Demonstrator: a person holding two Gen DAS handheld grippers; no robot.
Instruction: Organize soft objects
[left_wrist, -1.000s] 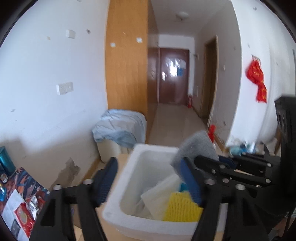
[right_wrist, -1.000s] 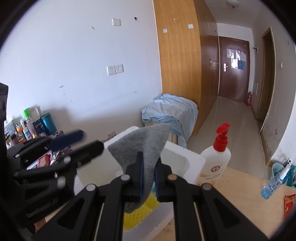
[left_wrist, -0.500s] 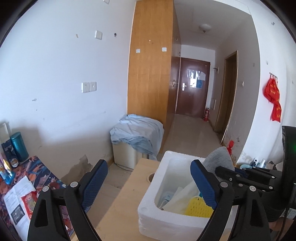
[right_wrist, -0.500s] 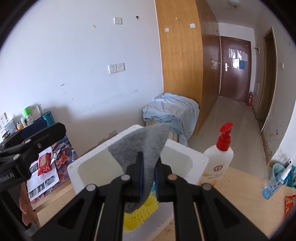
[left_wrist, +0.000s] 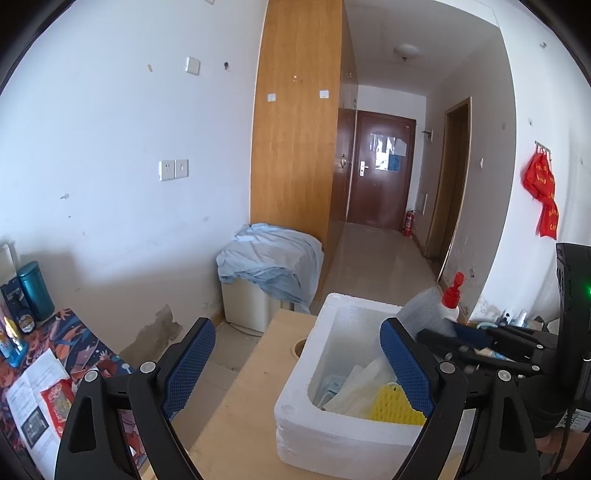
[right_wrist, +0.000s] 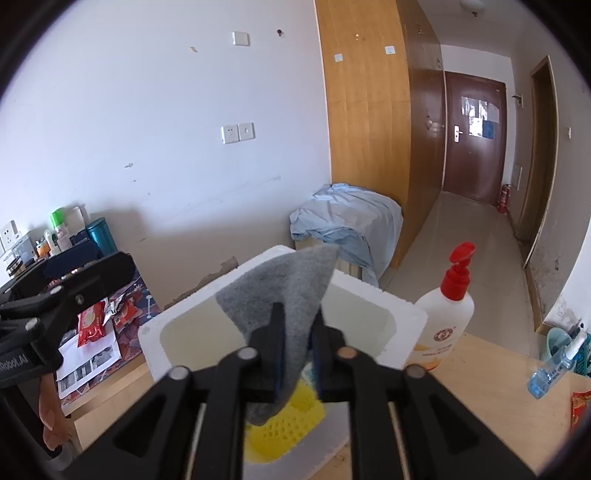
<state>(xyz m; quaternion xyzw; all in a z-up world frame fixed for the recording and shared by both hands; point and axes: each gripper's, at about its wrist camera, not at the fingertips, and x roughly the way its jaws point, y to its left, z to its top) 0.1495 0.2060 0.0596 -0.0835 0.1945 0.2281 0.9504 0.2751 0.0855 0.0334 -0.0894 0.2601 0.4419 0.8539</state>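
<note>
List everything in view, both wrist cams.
foam box: 1, white, on wooden table
grey cloth: 1, between right tongs, over box
yellow sponge: 1, in box
pale cloths: some, cream, in box
pump bottle: 1, white, red top, right of box
spray bottle: 1, blue, table's right edge
blue sheet: 1, draped over cabinet by wall
teal can: 1, low side table, left
red packet: 1, there too
left tongs: open, empty
right tongs: opening, cloth between
</note>
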